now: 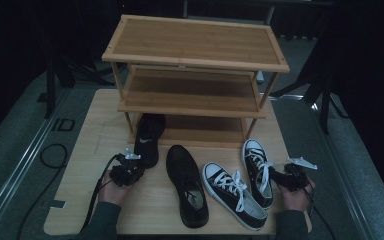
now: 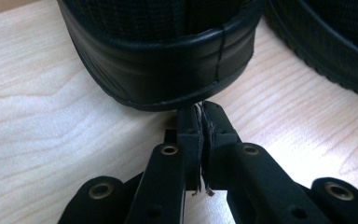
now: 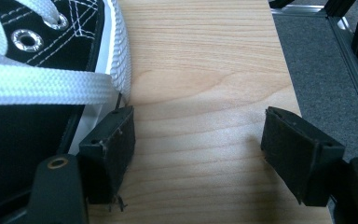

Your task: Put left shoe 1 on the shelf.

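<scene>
- The pale wood-grain tabletop (image 1: 80, 165) is seen nearest the person, whose two hands enter from the bottom edge of the high view; grey carpeted floor and a dark room surround it.
- The left gripper (image 1: 128, 161) is held at the left of the table. In the left gripper view its jaws are pressed nearly together with nothing between them, the tips just at the heel of the black low sneaker with a grey logo (image 1: 147, 137); contact cannot be confirmed.
- That sneaker (image 2: 158, 56) lies on the tabletop with its toe pushed under the bottom shelf of the rack and its heel toward the left gripper.
- The right gripper (image 1: 282, 176) is held at the right edge of the table. In the right gripper view its jaws stand wide apart over bare wood, with one jaw just beside the white rubber sole of the black canvas sneaker with white laces (image 3: 51, 56).
- A second black-and-white canvas sneaker (image 1: 232, 194) lies slanted just left of it, and an all-black lace-up shoe (image 1: 187, 185) lies between that sneaker and the left gripper.
- A three-tier bamboo shoe rack (image 1: 195, 55) stands at the far half of the table, its upper shelves bare.
- A black cable loop (image 1: 54, 155) is noted on the floor at left.
</scene>
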Motion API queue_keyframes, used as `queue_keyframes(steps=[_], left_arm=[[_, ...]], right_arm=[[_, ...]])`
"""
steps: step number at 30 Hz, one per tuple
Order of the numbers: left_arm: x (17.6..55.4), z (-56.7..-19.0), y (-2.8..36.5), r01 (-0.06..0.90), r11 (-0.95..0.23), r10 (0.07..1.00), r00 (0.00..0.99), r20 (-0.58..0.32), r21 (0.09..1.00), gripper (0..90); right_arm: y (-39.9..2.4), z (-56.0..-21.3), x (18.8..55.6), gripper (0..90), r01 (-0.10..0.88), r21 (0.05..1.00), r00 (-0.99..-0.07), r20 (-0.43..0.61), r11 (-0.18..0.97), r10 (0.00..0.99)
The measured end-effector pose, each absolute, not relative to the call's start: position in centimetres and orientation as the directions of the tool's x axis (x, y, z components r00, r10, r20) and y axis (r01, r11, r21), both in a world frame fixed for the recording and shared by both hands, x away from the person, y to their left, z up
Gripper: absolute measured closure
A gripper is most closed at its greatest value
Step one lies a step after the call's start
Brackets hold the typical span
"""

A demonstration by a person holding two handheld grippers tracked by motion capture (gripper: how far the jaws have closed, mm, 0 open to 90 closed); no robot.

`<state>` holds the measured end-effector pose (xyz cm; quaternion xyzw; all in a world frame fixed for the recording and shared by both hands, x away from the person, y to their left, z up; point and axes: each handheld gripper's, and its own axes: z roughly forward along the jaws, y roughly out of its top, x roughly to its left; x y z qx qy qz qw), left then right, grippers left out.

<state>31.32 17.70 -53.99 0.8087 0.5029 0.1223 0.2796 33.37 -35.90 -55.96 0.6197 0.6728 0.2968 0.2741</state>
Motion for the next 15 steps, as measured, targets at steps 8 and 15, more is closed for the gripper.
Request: queue_keyframes(steps=[8,15], left_arm=[[31.9,-53.9,17.3,0.752,-0.334,0.883,0.460,-0.091,0.568,87.4],[33.0,-53.5,17.5,0.760,-0.309,0.894,0.437,-0.098,0.571,88.5]], right_arm=[[-35.9,-56.0,33.4,25.8,0.671,0.739,-0.082,-0.001,0.056,0.997],[-35.9,-56.0,33.4,25.8,0.671,0.739,-0.082,-0.001,0.055,0.997]])
